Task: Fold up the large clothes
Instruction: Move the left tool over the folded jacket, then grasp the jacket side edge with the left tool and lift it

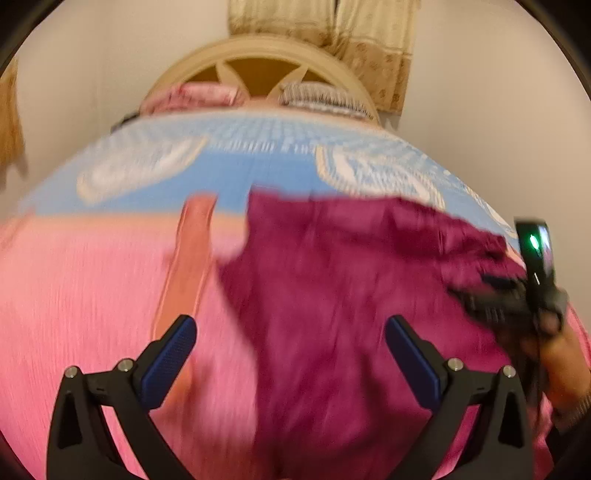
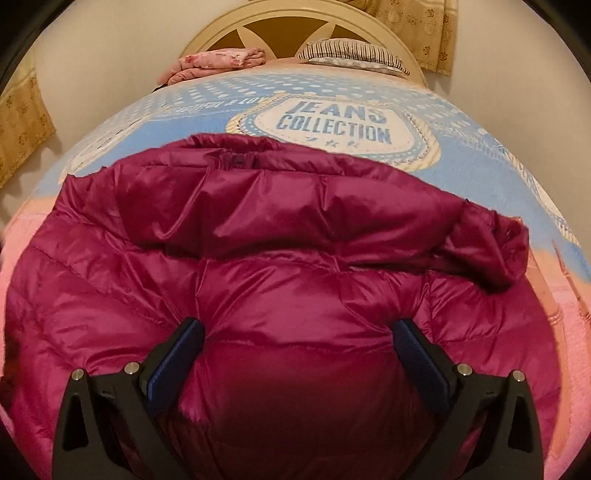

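Observation:
A magenta quilted puffer jacket (image 2: 288, 266) lies on a bed with a pink and blue blanket (image 2: 332, 92). Its hood end points toward the headboard and one sleeve (image 2: 491, 247) is bunched at the right. My right gripper (image 2: 298, 325) is open just above the jacket's body, holding nothing. In the blurred left wrist view the jacket (image 1: 351, 295) fills the centre and right. My left gripper (image 1: 290, 325) is open over its left edge, holding nothing. The other gripper (image 1: 517, 295) and the hand holding it show at the right edge of that view.
A cream wooden headboard (image 2: 295, 29) stands at the far end with a pink folded cloth (image 2: 218, 61) and a striped pillow (image 2: 351, 51) before it. Patterned curtains (image 2: 421, 26) hang behind. White walls flank the bed.

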{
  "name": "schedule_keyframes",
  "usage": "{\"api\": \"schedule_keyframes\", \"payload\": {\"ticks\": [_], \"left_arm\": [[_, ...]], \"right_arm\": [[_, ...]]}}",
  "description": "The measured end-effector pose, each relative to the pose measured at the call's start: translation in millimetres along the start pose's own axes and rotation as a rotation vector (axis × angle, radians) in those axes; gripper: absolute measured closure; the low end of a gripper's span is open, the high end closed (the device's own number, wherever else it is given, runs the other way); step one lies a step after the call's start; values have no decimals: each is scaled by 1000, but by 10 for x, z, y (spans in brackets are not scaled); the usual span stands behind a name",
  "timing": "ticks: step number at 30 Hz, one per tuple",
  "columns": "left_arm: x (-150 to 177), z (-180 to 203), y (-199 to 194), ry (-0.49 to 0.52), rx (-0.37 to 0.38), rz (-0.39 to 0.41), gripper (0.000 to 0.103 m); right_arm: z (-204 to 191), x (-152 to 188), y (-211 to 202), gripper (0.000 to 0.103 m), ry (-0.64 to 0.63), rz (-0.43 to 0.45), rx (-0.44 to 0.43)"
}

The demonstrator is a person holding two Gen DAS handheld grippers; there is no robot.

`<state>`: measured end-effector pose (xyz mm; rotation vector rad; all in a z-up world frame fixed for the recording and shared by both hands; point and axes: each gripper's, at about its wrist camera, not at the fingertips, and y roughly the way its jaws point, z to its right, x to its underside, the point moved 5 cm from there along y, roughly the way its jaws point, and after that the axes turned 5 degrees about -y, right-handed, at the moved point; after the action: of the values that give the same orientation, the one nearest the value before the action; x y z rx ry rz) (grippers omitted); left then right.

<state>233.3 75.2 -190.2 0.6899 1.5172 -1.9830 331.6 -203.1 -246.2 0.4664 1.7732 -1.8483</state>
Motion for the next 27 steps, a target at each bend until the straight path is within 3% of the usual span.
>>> {"api": "schedule_keyframes", "payload": {"ticks": [4, 7, 11, 13, 16, 20, 22, 27], "left_arm": [[342, -230, -139, -125, 42, -41, 0], [546, -325, -218, -286, 159, -64, 0], [680, -174, -207, -387, 336, -93, 0], [692, -45, -134, -399, 381, -109, 0], [622, 37, -62, -378, 387, -80, 0], [495, 19, 88, -454, 443, -71, 0], [413, 48, 42, -432, 437, -45, 4], [209, 249, -15, -323, 446, 12, 29]], "right_arm": [[-20, 35, 9, 1, -15, 19, 15], [-23, 49, -1, 1, -17, 31, 19], [-36, 56, -7, 1, -15, 38, 17], [-40, 72, -19, 1, -15, 44, 18], [-22, 83, -34, 1, -12, 53, 13], [-8, 94, -38, 1, -9, 57, 9], [-5, 94, -37, 1, -9, 57, 8], [-2, 93, -41, 1, -7, 60, 6]]}}
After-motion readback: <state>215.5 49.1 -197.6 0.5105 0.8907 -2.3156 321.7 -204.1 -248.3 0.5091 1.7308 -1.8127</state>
